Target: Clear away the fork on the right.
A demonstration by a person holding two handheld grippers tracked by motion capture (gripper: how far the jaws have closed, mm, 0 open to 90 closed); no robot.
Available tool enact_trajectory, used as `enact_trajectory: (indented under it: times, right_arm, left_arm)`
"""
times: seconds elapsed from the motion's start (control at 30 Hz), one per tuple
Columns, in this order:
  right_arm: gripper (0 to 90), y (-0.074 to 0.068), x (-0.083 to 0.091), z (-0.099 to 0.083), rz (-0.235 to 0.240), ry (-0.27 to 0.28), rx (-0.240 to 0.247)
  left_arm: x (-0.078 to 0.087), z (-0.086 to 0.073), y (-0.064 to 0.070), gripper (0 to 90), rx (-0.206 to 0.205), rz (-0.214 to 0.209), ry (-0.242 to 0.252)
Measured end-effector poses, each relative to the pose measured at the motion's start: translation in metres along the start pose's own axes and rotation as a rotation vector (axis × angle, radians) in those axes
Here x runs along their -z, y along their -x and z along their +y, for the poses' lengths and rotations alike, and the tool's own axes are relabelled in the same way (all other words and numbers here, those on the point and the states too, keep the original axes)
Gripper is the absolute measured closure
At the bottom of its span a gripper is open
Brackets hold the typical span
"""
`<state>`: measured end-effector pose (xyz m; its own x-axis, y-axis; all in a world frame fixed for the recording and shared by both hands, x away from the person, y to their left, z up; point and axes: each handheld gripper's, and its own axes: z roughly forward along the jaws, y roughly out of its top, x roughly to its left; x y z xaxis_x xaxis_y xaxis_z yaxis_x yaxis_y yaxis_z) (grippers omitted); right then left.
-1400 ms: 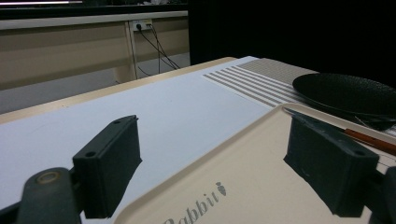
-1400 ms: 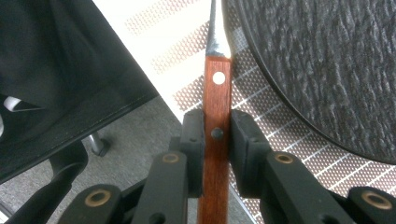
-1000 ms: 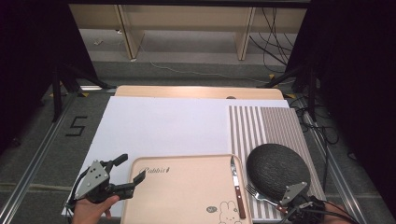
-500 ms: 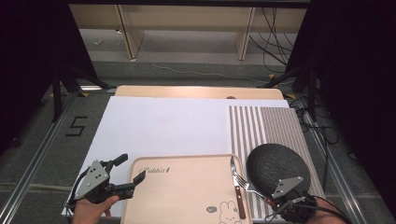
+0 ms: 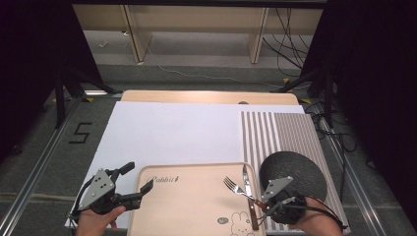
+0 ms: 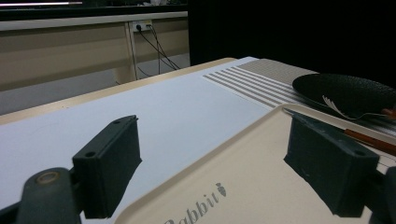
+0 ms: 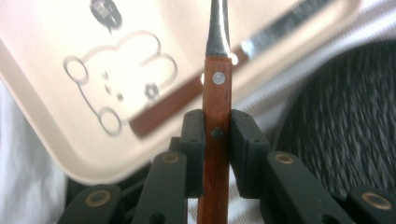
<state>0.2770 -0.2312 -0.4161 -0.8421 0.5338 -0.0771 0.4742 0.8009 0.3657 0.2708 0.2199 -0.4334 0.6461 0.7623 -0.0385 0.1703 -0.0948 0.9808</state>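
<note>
The right gripper [image 5: 268,202] sits at the near right corner of the table, its two black jaws pressed flat against the sides of a fork's [image 5: 239,189] wooden handle. In the right gripper view the pads [image 7: 193,140] clamp that reddish handle [image 7: 216,140] with no gap left on either side, and the metal neck runs straight up and away from them. From above, the fork slants from the gripper up and left, its tines lifted over the right part of the beige tray [image 5: 192,206], close to the knife [image 5: 248,194]. The knife lies along the tray's right edge, blade pointing away from the person, wooden handle toward them. Just right of the tray a dark round plate [image 5: 295,169] rests on the striped mat [image 5: 285,132]. The left gripper [image 5: 130,183] is at the tray's near left corner with its jaws spread wide and nothing between them; in the left gripper view one finger [image 6: 109,163] hangs over the white sheet [image 6: 154,116] and the other [image 6: 329,170] over the tray's surface, so that they straddle the rim without visibly touching it.
</note>
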Motion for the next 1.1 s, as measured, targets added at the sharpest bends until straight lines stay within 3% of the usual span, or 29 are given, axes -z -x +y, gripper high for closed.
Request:
enact_trajectory:
  times: [0.67, 1.1]
  right_arm:
    - [77.1, -0.033, -0.026, 0.048, 0.102, 0.001, 0.091]
    - [77.1, -0.048, -0.043, 0.060, 0.133, -0.026, 0.118]
  left_arm:
    - [0.001, 0.001, 0.000, 16.9, -0.003, 0.003, -0.004]
    - [0.001, 0.000, 0.000, 16.9, -0.001, 0.003, -0.003]
